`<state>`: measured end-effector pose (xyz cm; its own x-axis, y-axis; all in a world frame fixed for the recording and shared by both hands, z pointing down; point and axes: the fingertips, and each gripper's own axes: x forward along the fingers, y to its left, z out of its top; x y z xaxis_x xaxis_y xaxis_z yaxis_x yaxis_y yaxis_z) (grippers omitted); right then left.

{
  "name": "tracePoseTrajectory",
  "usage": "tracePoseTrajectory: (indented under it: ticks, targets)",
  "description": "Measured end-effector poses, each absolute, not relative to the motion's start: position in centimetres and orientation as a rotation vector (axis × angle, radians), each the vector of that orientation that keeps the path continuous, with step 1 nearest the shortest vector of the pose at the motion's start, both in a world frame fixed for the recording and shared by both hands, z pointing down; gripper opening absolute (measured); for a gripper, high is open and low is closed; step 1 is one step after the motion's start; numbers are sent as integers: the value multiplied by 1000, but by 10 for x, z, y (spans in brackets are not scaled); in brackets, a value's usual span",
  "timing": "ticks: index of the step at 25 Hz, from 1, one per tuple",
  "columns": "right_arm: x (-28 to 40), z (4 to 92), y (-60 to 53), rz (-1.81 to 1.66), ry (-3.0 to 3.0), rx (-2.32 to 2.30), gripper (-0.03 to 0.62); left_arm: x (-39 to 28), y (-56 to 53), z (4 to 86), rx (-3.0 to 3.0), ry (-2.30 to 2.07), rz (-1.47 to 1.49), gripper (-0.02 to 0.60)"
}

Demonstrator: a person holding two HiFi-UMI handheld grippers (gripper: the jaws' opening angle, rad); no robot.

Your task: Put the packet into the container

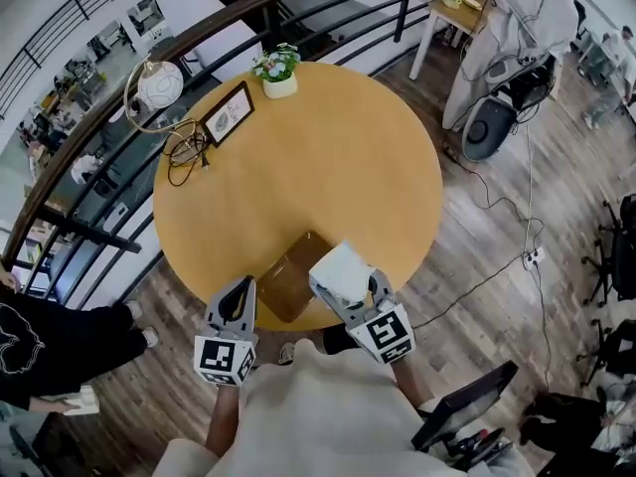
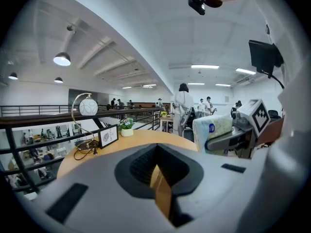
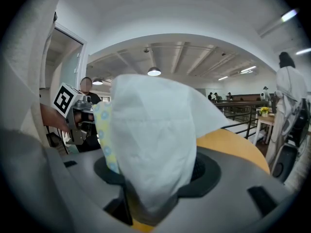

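The right gripper (image 1: 343, 288) is clamped on the white packet (image 1: 341, 269), just over the brown container (image 1: 286, 278) at the table's (image 1: 328, 167) near edge. The left gripper (image 1: 238, 294) pinches a thin brown edge (apparently the container's). Steady that, lower the packet squarely, then release.

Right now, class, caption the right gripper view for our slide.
Right gripper shut on a white packet, with the round wooden table behind.

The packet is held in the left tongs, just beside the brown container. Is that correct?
Not quite. The right gripper view shows the packet held in the right tongs, not the left. The rest stands: it is just beside the brown container.
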<state>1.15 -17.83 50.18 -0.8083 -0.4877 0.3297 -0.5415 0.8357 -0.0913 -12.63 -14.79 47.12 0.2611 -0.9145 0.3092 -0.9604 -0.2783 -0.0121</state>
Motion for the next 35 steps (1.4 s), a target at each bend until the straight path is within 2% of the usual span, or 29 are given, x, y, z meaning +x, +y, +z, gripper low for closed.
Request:
tracePoseTrajectory:
  ticks: [9,25,30,35]
  targets:
    - [24,502,-212,241,-2772,600,265,-114,-162,468,2203,-1940,374,5]
    - [4,514,-205,243,-2696,532,265,-131,-157,479,2169,-1889,350,5]
    - [-10,525,-206,59,-2611,397,265,-145,-155,487,2114,-1907,329,5]
    - [-22,543,-191,-336,-2422,100,265,-159,-146,486,2027,-1983,276,5]
